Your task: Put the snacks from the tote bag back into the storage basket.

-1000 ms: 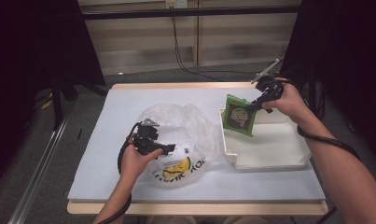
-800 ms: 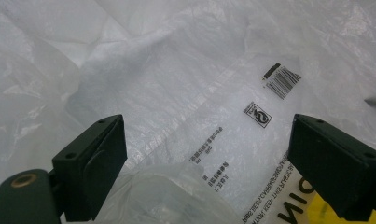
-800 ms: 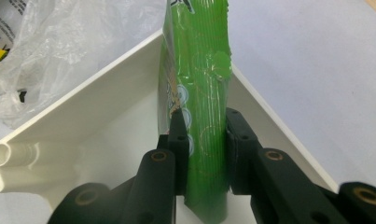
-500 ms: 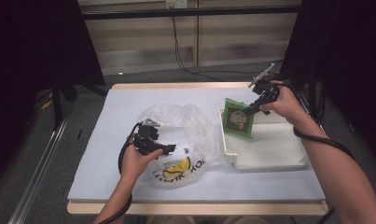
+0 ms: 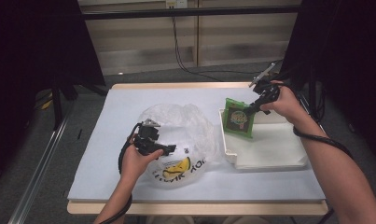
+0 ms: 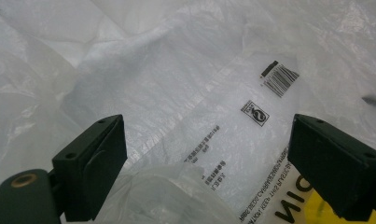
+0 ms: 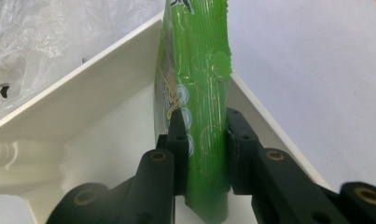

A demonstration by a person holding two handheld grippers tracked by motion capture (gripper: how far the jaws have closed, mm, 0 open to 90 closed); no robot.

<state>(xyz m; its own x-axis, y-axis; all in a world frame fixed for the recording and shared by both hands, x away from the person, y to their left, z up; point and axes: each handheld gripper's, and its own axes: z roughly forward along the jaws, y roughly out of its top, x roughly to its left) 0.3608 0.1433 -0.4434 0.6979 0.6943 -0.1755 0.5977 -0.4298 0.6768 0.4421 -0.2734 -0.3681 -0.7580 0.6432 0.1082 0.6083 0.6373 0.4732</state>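
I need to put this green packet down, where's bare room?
The white tray floor right of the green packet is bare, as is the table strip behind the plastic bag. It's crowded between bag and tray.

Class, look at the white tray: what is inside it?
A green packet, held upright by the right gripper, stands over the tray's left end. The tray floor beside it looks bare; the part behind the packet is hidden.

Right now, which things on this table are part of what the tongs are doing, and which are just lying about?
In use:
- green packet, clamped in the right tongs over the white tray
- plastic bag, with the left tongs open over it

Lying about:
- cable on the floor behind the table
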